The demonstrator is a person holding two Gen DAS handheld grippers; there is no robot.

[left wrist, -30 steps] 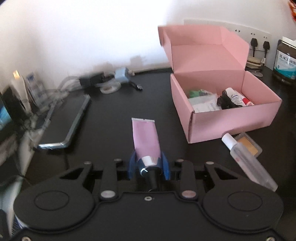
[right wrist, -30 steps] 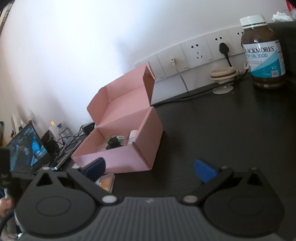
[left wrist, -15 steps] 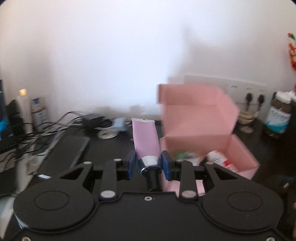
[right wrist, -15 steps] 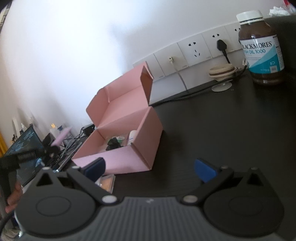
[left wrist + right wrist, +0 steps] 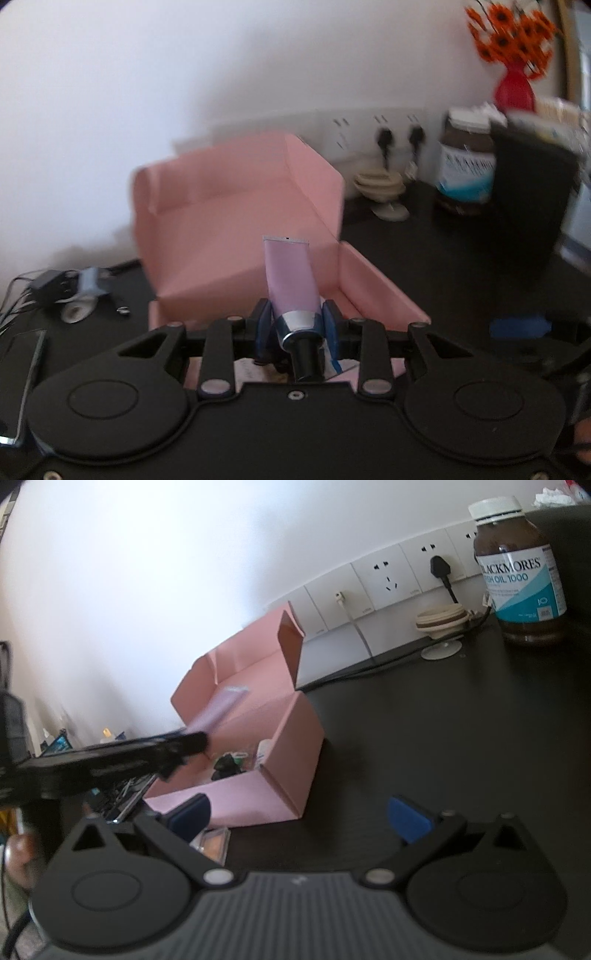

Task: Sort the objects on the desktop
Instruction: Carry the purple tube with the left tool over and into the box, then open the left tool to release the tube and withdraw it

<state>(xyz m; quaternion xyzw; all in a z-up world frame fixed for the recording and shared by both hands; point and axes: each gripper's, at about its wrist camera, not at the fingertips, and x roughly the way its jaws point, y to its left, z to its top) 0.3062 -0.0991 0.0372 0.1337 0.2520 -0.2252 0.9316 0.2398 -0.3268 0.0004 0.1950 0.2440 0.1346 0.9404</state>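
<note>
1. Over the open pink box [image 5: 236, 236], my left gripper [image 5: 295, 325] pinches a lilac tube [image 5: 291, 280] just above its silver collar, black cap pointing back at me and the crimped end reaching toward the raised lid.
2. From the right wrist view, that same tube [image 5: 221, 705] hangs above the box's hollow, clear of the walls and of the small items already lying inside, a dark clip-like thing [image 5: 225, 764] among them.
3. My right gripper [image 5: 299, 818] sits low over the dark desk [image 5: 424, 731] with its blue pads spread wide and nothing between them.
4. I judge the step in hand to be the carry: the tube is up off the desk and over the box but not yet let go.
5. What comes next, I think, is to dip the tube lower into a free patch of the box floor, then open the pads so it drops flat rather than on the clip.
6. A small orange compact [image 5: 212, 843] lies on the desk just outside the box's front wall, near my right pads; it looks like the next thing to sort, though blur there leaves me unsure what it is.
</note>
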